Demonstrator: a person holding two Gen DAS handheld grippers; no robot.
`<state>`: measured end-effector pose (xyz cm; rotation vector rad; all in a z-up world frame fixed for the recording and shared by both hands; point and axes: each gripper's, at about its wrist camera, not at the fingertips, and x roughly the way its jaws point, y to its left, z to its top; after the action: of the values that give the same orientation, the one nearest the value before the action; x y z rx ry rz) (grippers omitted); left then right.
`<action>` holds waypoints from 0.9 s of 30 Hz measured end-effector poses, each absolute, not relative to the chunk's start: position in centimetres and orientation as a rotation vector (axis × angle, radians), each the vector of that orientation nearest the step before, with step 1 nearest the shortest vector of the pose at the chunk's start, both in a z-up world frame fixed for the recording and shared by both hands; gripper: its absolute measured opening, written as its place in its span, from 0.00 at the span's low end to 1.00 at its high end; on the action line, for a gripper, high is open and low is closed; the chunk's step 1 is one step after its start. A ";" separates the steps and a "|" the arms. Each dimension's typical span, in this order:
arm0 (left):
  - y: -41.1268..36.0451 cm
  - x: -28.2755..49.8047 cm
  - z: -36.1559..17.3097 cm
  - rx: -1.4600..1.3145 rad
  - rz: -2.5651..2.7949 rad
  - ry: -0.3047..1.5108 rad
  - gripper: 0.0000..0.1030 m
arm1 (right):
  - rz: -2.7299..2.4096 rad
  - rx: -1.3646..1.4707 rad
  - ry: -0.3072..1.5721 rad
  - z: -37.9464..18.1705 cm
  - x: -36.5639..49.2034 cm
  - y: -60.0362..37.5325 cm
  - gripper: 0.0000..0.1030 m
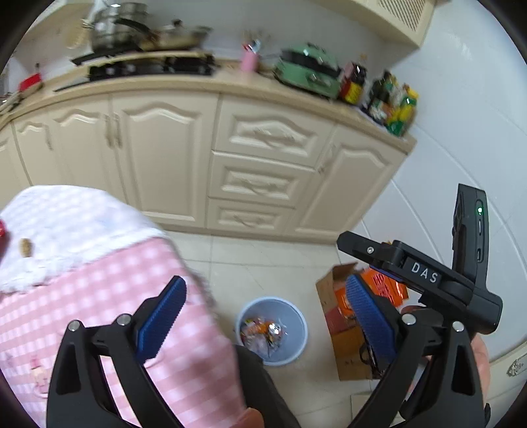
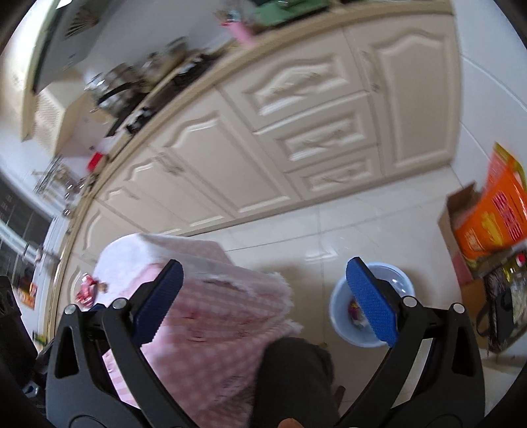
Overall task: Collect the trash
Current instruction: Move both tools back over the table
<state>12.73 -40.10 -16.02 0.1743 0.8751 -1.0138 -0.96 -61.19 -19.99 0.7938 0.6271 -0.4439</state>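
Left wrist view: both grippers, left gripper (image 1: 263,316) and right gripper (image 2: 263,298), gape empty; a red wrapper (image 2: 86,292) sits on the checked tabletop (image 1: 79,210), well apart from the blue bin (image 1: 298,354). Blur risks a mis-grab.

It was a home kitchen: cream cabinets (image 1: 171,158) ran under a counter (image 1: 230,82) bearing a stove (image 1: 151,67) with pots (image 1: 115,28), a green appliance (image 1: 308,74) and bottles (image 1: 392,102) at the far right.
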 end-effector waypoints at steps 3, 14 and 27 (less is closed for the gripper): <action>-36.4 13.7 -14.3 0.130 -0.967 0.831 0.93 | -0.388 0.746 0.613 -17.8 0.8 -59.1 0.94; -22.1 17.7 -8.7 0.048 -0.613 0.624 0.93 | -0.120 0.489 0.570 -10.0 8.1 -46.6 0.94; -9.6 21.7 -7.0 -0.025 -0.333 0.509 0.93 | 0.022 0.240 0.573 -8.4 16.0 -34.3 0.94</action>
<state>21.72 -9.63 -7.01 -0.0254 0.5091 -0.3332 15.98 -34.30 -8.37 0.2402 0.5734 0.0216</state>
